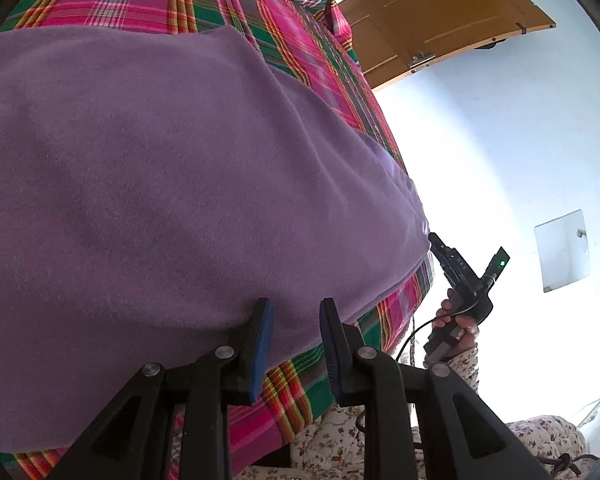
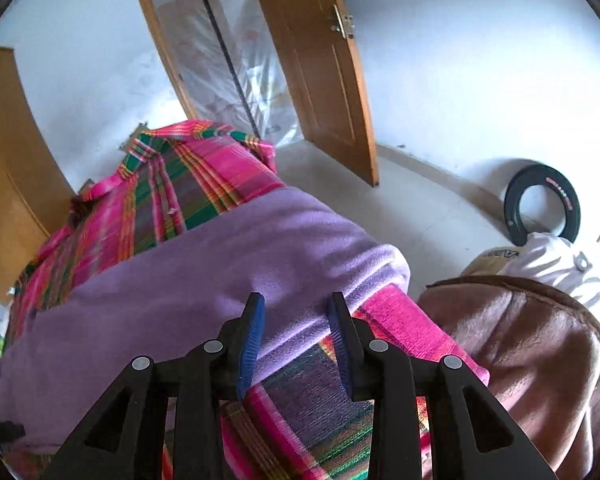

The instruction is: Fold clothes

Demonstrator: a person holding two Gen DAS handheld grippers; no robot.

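Note:
A purple fleece garment [image 1: 172, 168] lies spread over a pink and green plaid cloth [image 1: 284, 396]. My left gripper [image 1: 296, 308] is open, its blue-padded fingers [image 1: 262, 344] hovering at the garment's near edge with nothing pinched. Off to the right, a hand holds my right gripper [image 1: 434, 237], whose tip is at the garment's right corner. In the right wrist view the purple garment [image 2: 204, 264] has a folded, doubled edge. The right gripper [image 2: 296, 302] is open and straddles that edge above the plaid cloth [image 2: 308, 412].
A brown leather seat [image 2: 532, 360] adjoins the plaid surface on the right. A black tyre [image 2: 544, 204], a white bag [image 2: 560, 260] and pale floor lie beyond. A wooden door [image 2: 320, 72] stands ajar. The person's floral sleeve [image 1: 466, 364] is near the cloth's edge.

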